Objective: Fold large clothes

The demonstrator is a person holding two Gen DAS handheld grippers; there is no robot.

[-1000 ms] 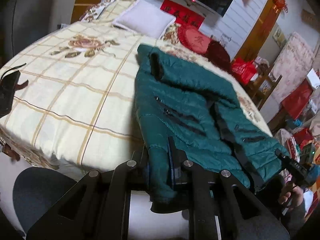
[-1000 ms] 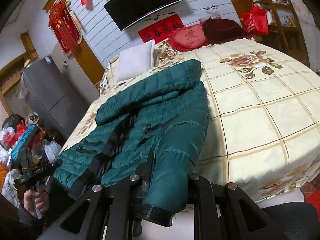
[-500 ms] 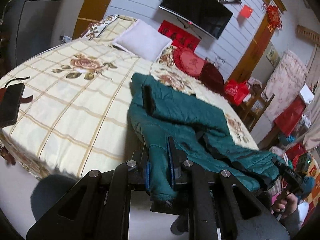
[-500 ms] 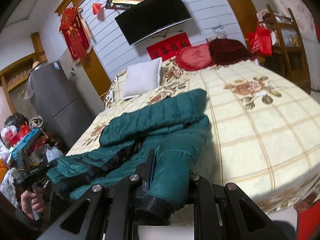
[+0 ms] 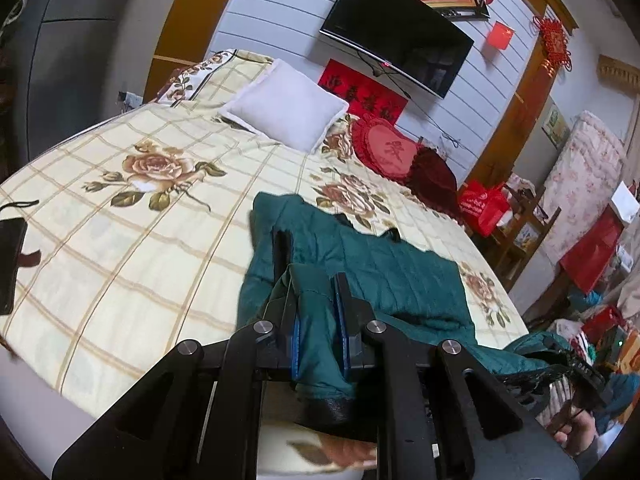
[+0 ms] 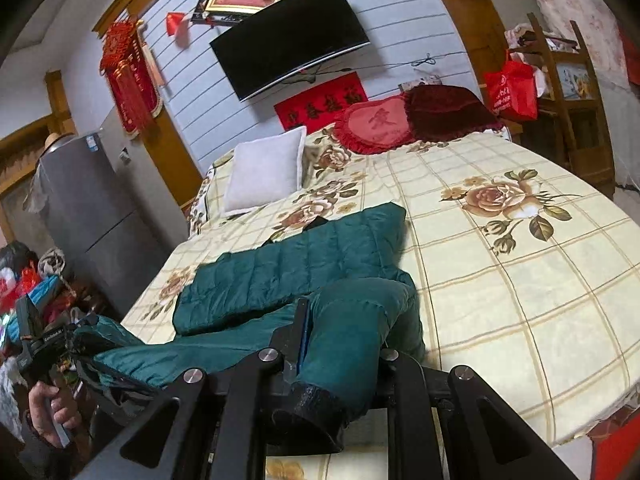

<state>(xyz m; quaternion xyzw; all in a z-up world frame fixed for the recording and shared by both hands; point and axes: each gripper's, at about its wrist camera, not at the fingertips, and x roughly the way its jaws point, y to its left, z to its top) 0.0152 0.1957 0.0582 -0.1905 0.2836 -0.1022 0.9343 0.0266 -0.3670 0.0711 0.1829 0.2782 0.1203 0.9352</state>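
Floral bedspread (image 5: 120,240) is filling both views; I'm clamping my left claw (image 5: 320,344) and right claw (image 6: 340,356) on the green jacket (image 5: 372,276), lying across the bed's near edge.

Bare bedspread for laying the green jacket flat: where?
Free: the checked bedspread between the green jacket and the bed's far side, up to the rose print. Crowded: the headboard end, with white pillow and red cushions; a black item sits at that edge.

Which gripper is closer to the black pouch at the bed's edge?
Left. The left gripper is right of the black pouch; the right gripper is farther right, across the jacket.
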